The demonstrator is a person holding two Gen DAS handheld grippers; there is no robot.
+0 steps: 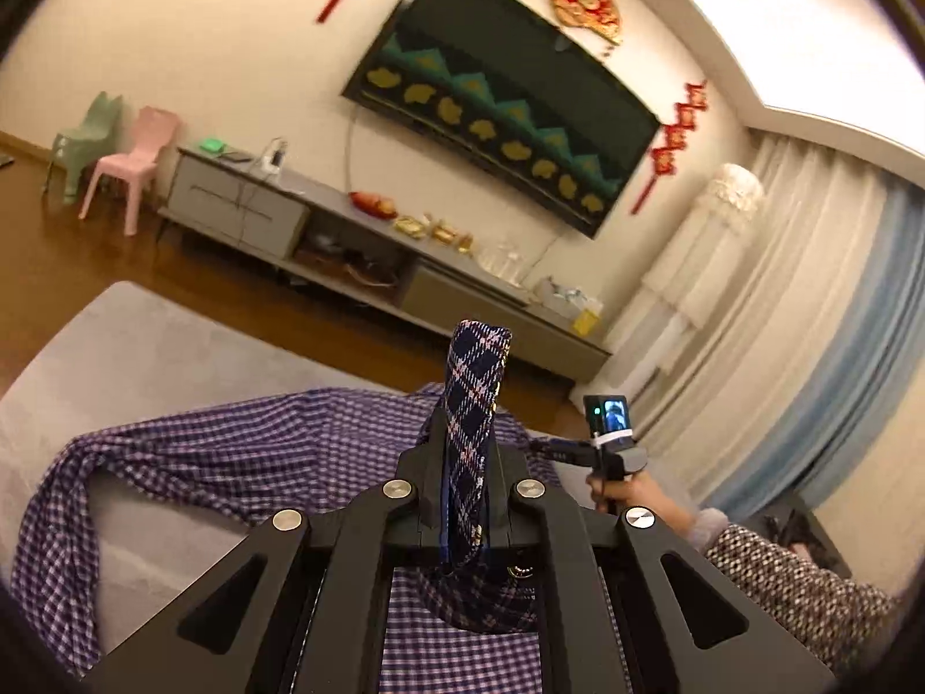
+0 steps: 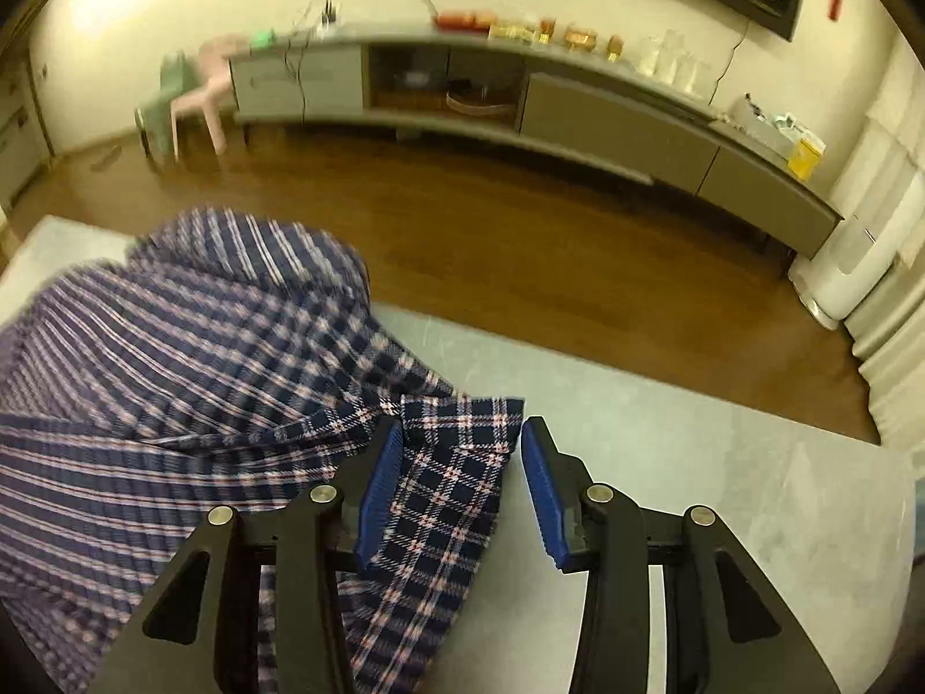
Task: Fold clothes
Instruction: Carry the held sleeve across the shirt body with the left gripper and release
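My left gripper [image 1: 468, 451] is pinched tight on a strip of the plaid shirt [image 1: 243, 451]. The strip sticks up between the two black fingers. It looks like a cuff or a collar edge, but I cannot tell which. The rest of the shirt lies spread on the grey table [image 1: 133, 347], with one sleeve trailing off to the near left.

My right gripper [image 2: 457, 491] hangs over the right end of the shirt [image 2: 173, 376], and its blue pads [image 2: 378, 491] stand apart. A flap of plaid cloth lies between them. It seems to brush the left pad, but nothing squeezes it yet. In the left camera I can see the person's hand [image 1: 627, 497] holding that gripper, out past the right edge of the shirt.

I think the job now is to grab this flap. To do it well, I would push the pads down so the whole edge sits deep between them. Then I would squeeze slowly. If I catch only a corner, it could slip out when I lift. My left side should hold tight so the shirt stays flat.
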